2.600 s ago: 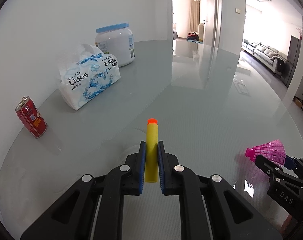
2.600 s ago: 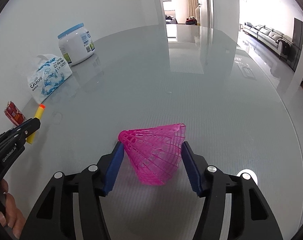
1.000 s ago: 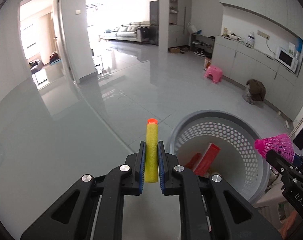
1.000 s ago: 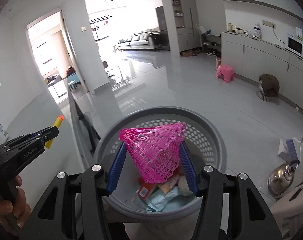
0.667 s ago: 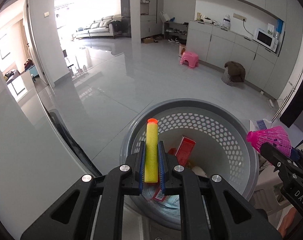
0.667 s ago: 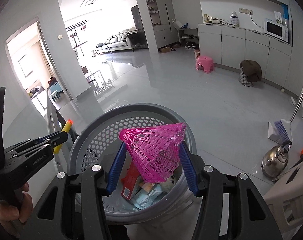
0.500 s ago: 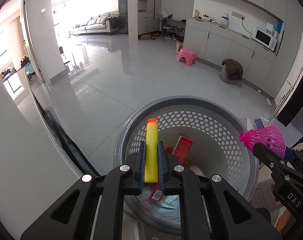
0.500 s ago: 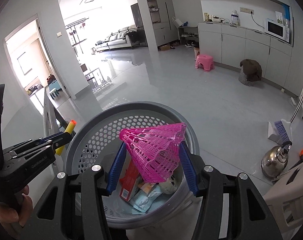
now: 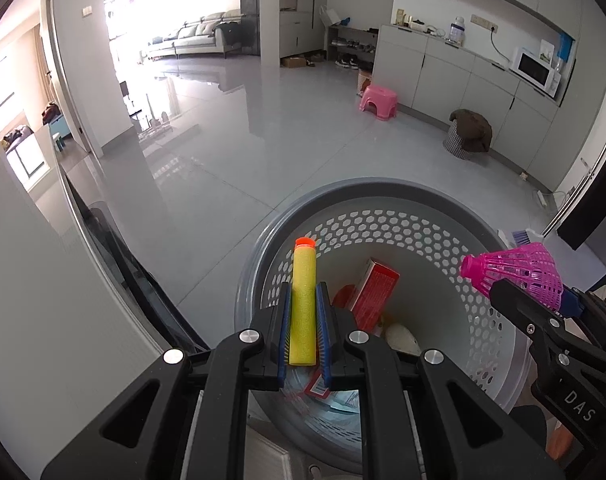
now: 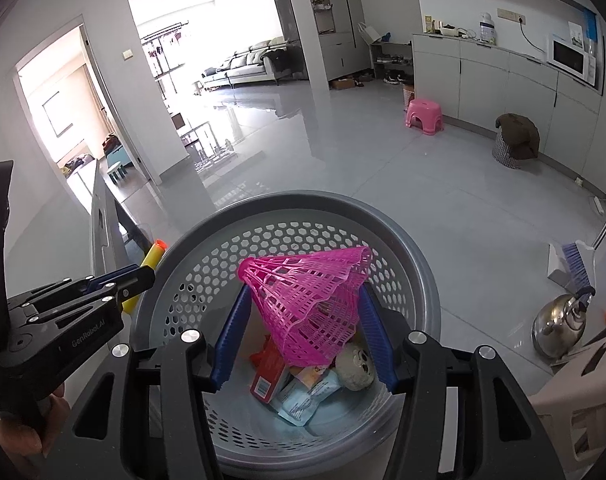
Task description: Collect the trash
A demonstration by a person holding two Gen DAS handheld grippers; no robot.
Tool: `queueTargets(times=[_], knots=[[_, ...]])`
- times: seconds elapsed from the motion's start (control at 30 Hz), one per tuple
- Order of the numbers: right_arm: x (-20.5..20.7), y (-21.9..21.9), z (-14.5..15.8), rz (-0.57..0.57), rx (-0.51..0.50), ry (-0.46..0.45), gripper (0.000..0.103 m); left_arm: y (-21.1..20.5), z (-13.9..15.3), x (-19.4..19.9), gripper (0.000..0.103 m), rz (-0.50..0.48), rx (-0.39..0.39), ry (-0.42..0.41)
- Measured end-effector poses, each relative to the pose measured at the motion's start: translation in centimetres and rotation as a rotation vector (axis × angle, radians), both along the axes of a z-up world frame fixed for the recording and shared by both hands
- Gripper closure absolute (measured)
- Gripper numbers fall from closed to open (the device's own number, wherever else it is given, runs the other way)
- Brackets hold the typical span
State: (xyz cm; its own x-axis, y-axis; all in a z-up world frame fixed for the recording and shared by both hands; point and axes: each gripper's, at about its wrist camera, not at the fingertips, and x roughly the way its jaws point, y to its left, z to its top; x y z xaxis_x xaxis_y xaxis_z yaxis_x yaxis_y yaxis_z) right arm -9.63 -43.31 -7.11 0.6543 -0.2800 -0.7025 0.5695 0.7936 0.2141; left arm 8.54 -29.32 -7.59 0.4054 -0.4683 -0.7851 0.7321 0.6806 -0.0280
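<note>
Both grippers have moved from the table to above the grey basket. The left gripper clamps the yellow foam dart narrowly, over the basket's left rim. The right gripper, half-spread, grips the pink shuttlecock over the basket's centre.

You're facing a glossy grey tiled floor with pale walls. A pink stool sits near the white cabinets carrying a microwave; a bright lounge with a sofa lies beyond.
</note>
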Motion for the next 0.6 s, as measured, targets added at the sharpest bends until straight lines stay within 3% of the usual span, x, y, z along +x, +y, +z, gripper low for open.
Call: queueTargets(times=[0.1, 0.2, 0.3, 0.6], knots=[[-0.1, -0.1, 0.2, -0.003, -0.007, -0.005, 0.045, 0.2, 0.1, 0.0, 0.088, 0.003, -0.002, 0.001], [-0.4, -0.1, 0.5, -0.016, -0.021, -0.013, 0.033, 0.3, 0.3, 0.0, 0.068, 0.009, -0.008, -0.003], [-0.7, -0.2, 0.7, -0.026, -0.028, -0.013, 0.031, 0.6, 0.6, -0.1, 0.049, 0.017, -0.021, -0.012], [-1.1, 0.1, 0.6, -0.038, -0.012, -0.007, 0.031, 0.8, 0.8, -0.2, 0.045, 0.024, -0.027, -0.016]])
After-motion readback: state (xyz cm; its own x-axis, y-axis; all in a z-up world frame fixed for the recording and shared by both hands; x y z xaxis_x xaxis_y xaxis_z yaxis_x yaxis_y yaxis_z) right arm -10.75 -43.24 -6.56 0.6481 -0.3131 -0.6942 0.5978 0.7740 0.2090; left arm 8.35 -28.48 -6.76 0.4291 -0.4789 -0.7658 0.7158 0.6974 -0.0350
